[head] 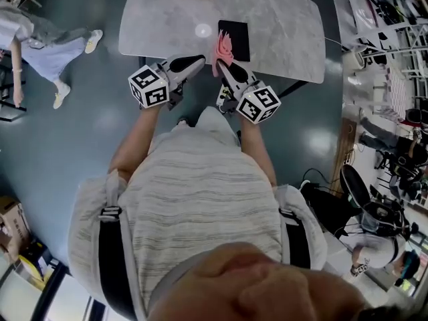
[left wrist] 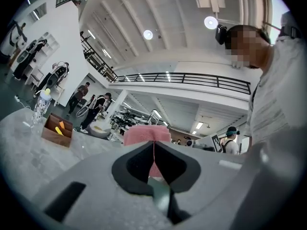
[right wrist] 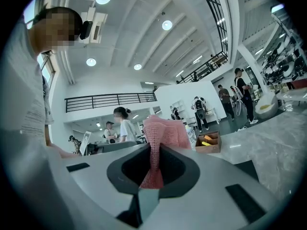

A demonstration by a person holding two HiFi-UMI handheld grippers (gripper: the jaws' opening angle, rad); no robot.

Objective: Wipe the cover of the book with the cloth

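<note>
Pink knitted cloth sits bunched in our right gripper, jaws pinching it; soft, light and floppy, it probably wipes best held near its middle with a loose pad left free; our left gripper is pressed together, empty, just left; the black book lies flat on the table just beyond, stiff, likely to slide unless steadied.

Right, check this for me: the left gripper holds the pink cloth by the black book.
Not the left. The right gripper holds the pink cloth by the black book; the right gripper view shows its jaws shut on it. The left gripper is shut, empty.
</note>
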